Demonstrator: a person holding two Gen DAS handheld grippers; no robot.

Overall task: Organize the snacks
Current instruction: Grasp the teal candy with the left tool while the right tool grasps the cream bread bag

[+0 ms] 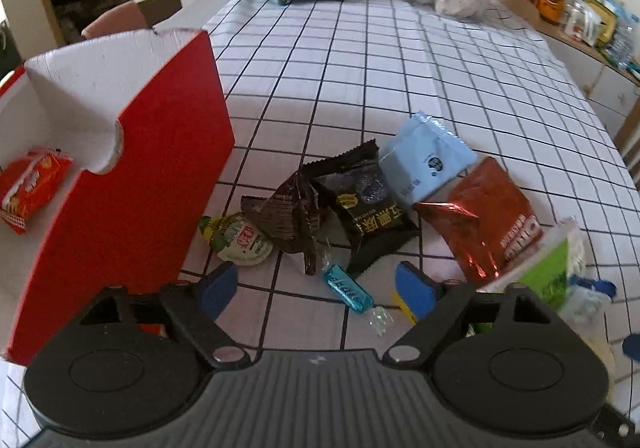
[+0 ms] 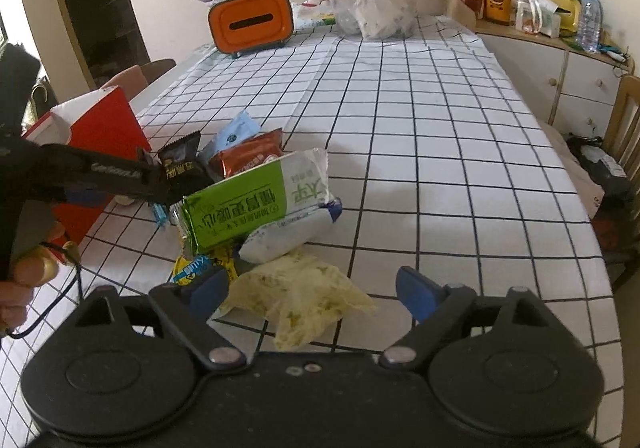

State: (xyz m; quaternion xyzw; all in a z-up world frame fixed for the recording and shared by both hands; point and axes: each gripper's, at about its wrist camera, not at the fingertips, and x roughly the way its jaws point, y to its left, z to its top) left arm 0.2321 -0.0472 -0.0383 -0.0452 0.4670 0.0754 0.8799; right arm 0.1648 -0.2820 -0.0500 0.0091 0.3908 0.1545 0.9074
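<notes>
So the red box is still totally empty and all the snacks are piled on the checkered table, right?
Not quite. The red box is not empty: the left wrist view shows an orange-red snack packet already lying inside it. The rest is right: the other snacks, such as the black packet and the light blue packet, are piled on the checkered table.

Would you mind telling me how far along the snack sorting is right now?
Barely started. Done: one orange snack packet lies inside the red box. In hand: nothing; the left gripper is open over the teal candy, and the right gripper is open over the pale yellow packet. Left: the pile on the table, including the green packet.
</notes>
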